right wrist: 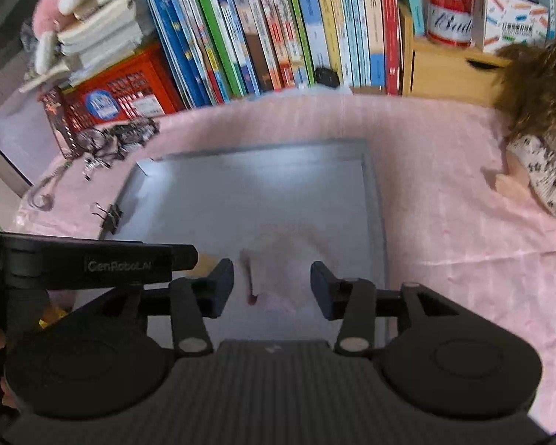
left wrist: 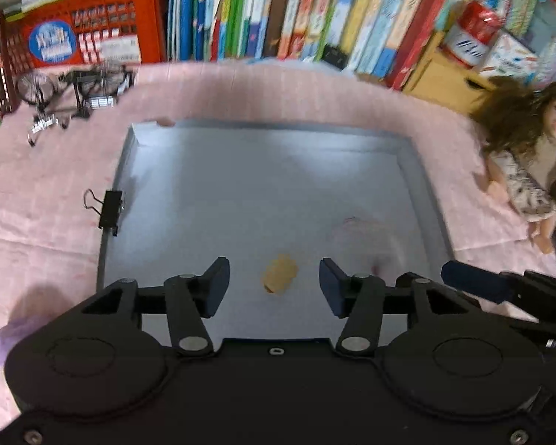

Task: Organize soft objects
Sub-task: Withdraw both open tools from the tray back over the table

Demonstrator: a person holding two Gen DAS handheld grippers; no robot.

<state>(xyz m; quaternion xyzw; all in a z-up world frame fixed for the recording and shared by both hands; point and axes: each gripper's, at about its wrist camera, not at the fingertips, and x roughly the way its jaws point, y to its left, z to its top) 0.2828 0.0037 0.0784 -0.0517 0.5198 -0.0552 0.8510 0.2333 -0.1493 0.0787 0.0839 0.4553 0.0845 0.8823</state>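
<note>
While both grippers gape, a tan toy [left wrist: 280,273] lies in the tray [left wrist: 270,126].

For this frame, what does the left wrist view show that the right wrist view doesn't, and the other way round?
Only the left wrist view: a purple soft object on the pink cloth, left of the tray, and the whole small tan object ahead of the open left gripper.

Only the right wrist view: a pink plush behind stacked books, and the open right gripper over a blurred pinkish item.

Both: the grey tray, its binder clip, the doll and the red can.
</note>
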